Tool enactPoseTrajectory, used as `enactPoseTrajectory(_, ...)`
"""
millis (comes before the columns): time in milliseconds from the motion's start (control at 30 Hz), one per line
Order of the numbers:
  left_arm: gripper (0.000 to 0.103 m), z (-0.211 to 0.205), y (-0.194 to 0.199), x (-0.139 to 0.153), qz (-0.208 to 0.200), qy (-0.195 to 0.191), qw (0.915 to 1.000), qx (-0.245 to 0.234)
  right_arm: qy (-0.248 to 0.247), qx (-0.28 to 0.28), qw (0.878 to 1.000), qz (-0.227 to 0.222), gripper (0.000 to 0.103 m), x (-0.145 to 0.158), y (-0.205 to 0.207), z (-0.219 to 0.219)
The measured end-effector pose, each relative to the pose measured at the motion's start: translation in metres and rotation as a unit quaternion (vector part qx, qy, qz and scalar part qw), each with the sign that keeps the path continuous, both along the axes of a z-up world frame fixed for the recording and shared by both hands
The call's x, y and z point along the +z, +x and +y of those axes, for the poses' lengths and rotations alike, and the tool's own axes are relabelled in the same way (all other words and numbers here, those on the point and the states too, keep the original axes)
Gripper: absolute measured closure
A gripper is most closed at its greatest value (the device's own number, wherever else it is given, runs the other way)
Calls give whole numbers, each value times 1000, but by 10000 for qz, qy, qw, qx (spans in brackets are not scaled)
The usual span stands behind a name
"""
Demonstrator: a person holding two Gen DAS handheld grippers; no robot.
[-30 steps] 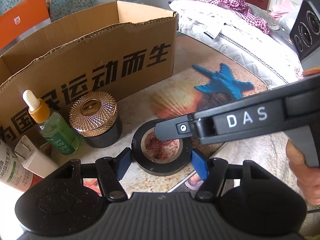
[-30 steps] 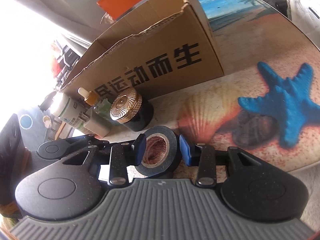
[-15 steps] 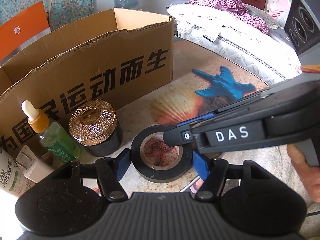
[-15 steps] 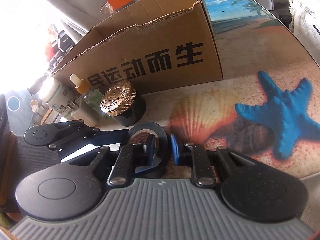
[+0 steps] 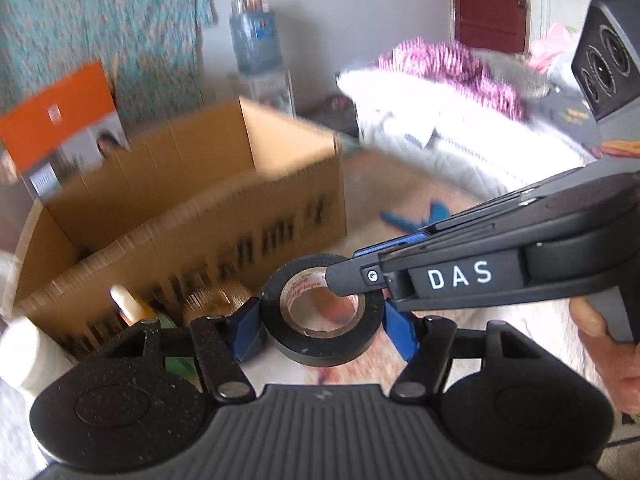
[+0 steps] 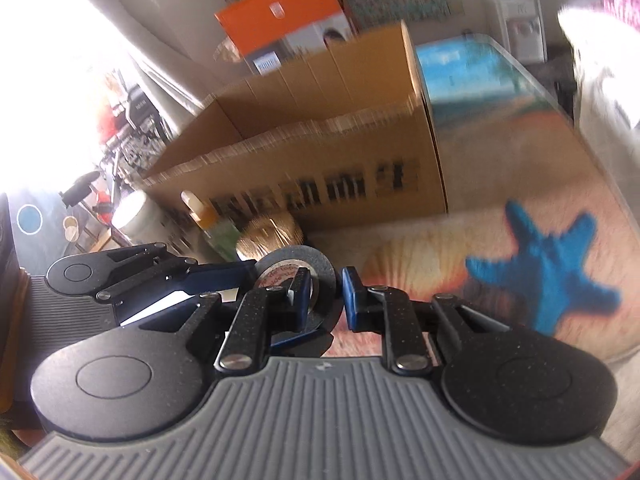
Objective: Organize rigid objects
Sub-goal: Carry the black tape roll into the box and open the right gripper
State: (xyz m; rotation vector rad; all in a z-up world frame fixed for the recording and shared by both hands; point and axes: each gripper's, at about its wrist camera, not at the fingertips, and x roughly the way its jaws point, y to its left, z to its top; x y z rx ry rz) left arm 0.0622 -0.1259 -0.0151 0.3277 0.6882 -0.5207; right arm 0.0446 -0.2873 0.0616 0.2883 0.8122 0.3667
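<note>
A black roll of tape (image 5: pixel 322 312) hangs lifted above the table, in front of the open cardboard box (image 5: pixel 180 208). My left gripper (image 5: pixel 320 322) spans the roll with a blue pad at each outer side. My right gripper (image 6: pixel 325 294) is shut on the roll's wall, one finger inside the core and one outside; the roll also shows in the right wrist view (image 6: pixel 316 276). In the left wrist view the right gripper's fingers (image 5: pixel 352 280) reach in from the right.
A gold-lidded jar (image 6: pixel 266 236), a dropper bottle (image 6: pixel 208 220) and a white bottle (image 5: pixel 28 356) stand by the box's front wall. An orange box (image 6: pixel 280 16) is behind it. The table has a starfish print (image 6: pixel 548 272). A bed (image 5: pixel 460 120) lies to the right.
The right gripper closed on the tape's wall, then both grippers rose with the roll off the table; the box's open top has come into view.
</note>
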Motion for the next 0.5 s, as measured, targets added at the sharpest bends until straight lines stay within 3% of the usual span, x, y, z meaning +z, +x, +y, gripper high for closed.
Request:
enactPoseTrajectory(133,36,3,2,35,-495,37,9987,117,-45,146,9987,-484,87,37,5,4)
enactPoseTrajectory(333,35,15,38,78,-740,71,9961,475,-115,584,9948,-826,87,85,52,14)
enactPoseTrajectory(400,35,20,59,88,-674,123,9959,588,-93,773,9942,-739,87,96,80,19)
enactPoseTrajectory(500,36,35,103,94,-200,91,9964,816,-14,1031,9939,-380,86,103,131,28)
